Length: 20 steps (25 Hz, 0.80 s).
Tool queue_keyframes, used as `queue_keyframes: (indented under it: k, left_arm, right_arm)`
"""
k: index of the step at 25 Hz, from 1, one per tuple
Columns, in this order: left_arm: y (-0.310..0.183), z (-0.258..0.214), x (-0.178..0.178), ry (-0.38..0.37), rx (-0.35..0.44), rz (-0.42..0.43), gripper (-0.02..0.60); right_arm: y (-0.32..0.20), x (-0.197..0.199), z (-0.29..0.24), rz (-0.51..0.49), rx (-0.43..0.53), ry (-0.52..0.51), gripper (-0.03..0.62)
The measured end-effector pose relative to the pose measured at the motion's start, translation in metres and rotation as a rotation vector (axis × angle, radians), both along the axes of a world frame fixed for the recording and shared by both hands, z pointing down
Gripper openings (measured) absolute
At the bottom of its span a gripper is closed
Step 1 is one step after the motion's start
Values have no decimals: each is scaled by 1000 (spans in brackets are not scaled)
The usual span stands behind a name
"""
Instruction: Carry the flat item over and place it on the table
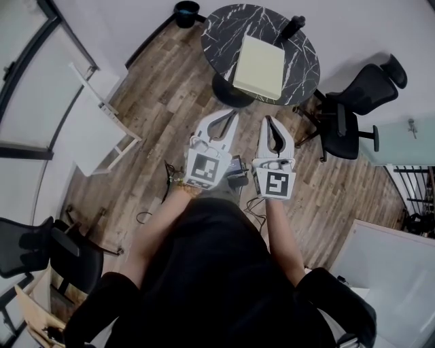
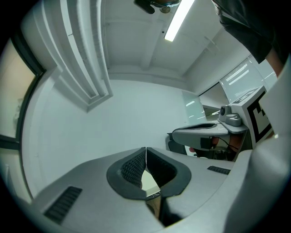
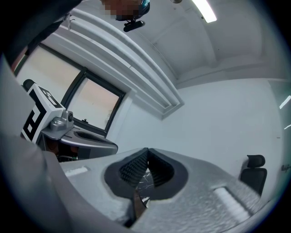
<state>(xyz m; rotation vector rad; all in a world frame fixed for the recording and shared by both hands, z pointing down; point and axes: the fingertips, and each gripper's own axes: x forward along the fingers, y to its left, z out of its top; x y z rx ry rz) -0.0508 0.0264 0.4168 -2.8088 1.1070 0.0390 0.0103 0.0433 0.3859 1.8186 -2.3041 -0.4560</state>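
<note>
The flat item, a pale yellow slab [image 1: 259, 66], lies on the round black marble table [image 1: 224, 27] at the top of the head view. My two grippers are held side by side over the wooden floor, short of the table and pointing toward it. The left gripper [image 1: 234, 112] is shut with nothing between its jaws, its ribbed pads meeting at the tip [image 2: 145, 150]. The right gripper [image 1: 267, 119] is likewise shut and empty [image 3: 148, 150]. Neither touches the slab or the table. Each gripper view shows the other gripper beside it.
A black office chair [image 1: 360, 95] stands right of the table and shows low in the right gripper view [image 3: 254, 175]. A small dark object [image 1: 293, 27] rests on the table's far side. A white panel [image 1: 95, 129] leans at the left, a black bin [image 1: 187, 12] stands beyond the table, and another chair [image 1: 41, 251] stands at lower left.
</note>
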Motion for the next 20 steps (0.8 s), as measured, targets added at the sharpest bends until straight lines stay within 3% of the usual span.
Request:
queue_keyframes:
  k: [20]
  left_arm:
    - [-9,9,14,-7,-23,15,11]
  right_arm:
    - [-8,14,11,3,-34,8,-3]
